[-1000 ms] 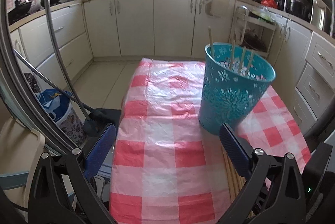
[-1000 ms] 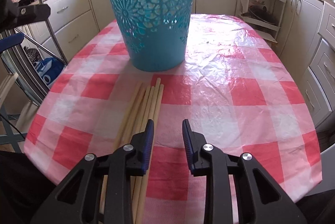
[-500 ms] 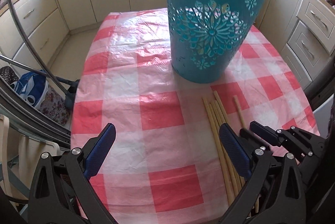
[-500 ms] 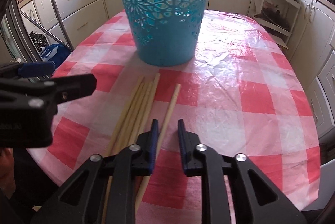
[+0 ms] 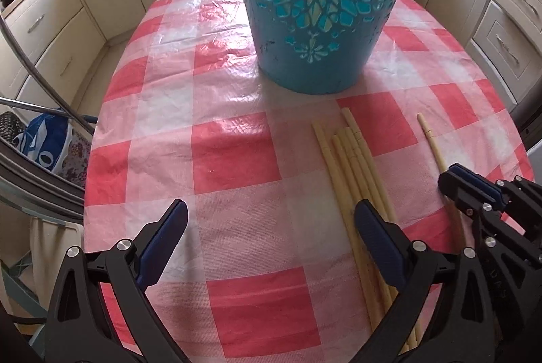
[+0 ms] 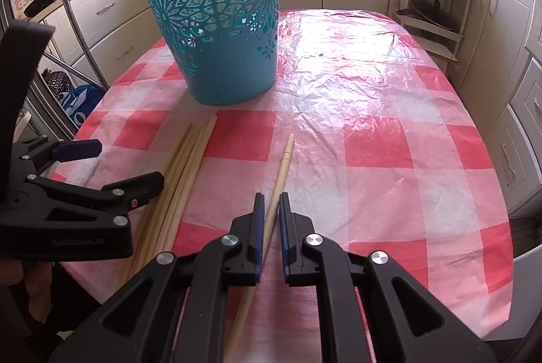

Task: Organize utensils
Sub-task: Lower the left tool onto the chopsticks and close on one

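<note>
One chopstick [image 6: 284, 161], drawn aside from the bundle [image 6: 183, 159] lying before the basket [image 6: 216, 20], is straddled by the narrowly parted right gripper [image 6: 269, 214], presumably for pinching, while the left gripper [image 5: 267, 241] is held spread wide.

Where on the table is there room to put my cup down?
The checked cloth right of the teal basket and the single chopstick is bare. So is the patch left of the chopstick bundle, by the left gripper. In front of the basket it is crowded: the bundle, the single chopstick and the right gripper.
</note>
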`<state>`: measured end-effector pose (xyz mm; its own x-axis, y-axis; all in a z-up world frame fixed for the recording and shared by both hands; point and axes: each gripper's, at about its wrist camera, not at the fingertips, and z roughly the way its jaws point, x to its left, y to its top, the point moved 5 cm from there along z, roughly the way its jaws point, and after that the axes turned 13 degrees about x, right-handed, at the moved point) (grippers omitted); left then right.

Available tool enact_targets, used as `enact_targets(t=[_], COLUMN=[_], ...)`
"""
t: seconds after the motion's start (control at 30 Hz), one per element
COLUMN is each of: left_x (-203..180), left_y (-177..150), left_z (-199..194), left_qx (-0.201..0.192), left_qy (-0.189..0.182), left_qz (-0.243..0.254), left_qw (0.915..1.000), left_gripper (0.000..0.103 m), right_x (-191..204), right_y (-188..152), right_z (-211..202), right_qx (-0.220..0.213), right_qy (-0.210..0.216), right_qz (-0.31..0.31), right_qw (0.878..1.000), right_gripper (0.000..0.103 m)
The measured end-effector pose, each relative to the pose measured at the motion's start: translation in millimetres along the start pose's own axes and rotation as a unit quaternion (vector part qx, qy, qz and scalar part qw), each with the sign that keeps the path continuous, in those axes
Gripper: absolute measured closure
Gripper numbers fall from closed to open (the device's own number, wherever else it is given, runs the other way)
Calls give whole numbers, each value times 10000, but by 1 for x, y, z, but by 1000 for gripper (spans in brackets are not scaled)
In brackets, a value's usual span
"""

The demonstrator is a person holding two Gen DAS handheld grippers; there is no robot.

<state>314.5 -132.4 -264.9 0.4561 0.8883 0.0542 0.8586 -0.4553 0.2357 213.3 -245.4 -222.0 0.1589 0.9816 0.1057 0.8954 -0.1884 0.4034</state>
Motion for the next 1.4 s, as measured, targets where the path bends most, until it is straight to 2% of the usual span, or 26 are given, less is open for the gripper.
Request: enact_targets(t=[0.27, 0.4, 0.47, 0.53, 0.57, 0.63, 0.7, 0.87, 0.97, 1.0, 1.03, 1.07, 1.23, 1.4], left_x=[-1, -8, -11, -16, -19, -22, -20, -11, -15, -17, -18, -18, -14, -14], left_y=[4, 9, 12, 14, 15, 15, 14, 14, 15, 15, 15, 15, 15, 14], left_z=[4, 3, 3, 0, -2, -5, -6, -6, -5, -4, -4, -4, -3, -3], left_qx=[-1, -45, -108, -235, -275, -313, -276, -227, -251, -256, -239, -206, -141, -38], left_qy=[10, -95, -185, -238, -274, -356, -469, -779, -681, -617, -651, -720, -886, -884], left_qz=[-8, 78, 126, 267, 348, 481, 560, 409, 477, 550, 588, 595, 478, 601], left_qw=[10000, 9999, 9997, 9991, 9986, 9977, 9969, 9959, 9962, 9962, 9959, 9954, 9948, 9943], left_gripper=[8, 13, 19, 43, 49, 76, 84, 83, 78, 80, 91, 93, 94, 98], right_x=[-2, -2, -3, -3, -2, -1, -4, -6, -5, -5, -5, -5, -5, -3], right_y=[-1, 1, 3, 4, 5, 7, 10, 19, 23, 23, 23, 22, 21, 19], right_z=[0, 1, 2, 3, 3, 3, 4, 9, 11, 11, 11, 10, 11, 11], right_qx=[-27, -37, -49, -27, 5, 78, 161, 302, 355, 394, 436, 465, 433, 303], right_qy=[106, 102, 113, 94, 59, 32, 59, 79, 81, 127, 205, 268, 316, 242], right_qz=[17, 33, 61, 34, -25, -107, -108, -195, -226, -226, -226, -230, -264, -335], right_qw=[9999, 9999, 9999, 9999, 10000, 9999, 9998, 9993, 9991, 9989, 9986, 9983, 9982, 9987], right_gripper=[94, 94, 94, 94, 94, 94, 94, 93, 93, 93, 93, 93, 94, 94])
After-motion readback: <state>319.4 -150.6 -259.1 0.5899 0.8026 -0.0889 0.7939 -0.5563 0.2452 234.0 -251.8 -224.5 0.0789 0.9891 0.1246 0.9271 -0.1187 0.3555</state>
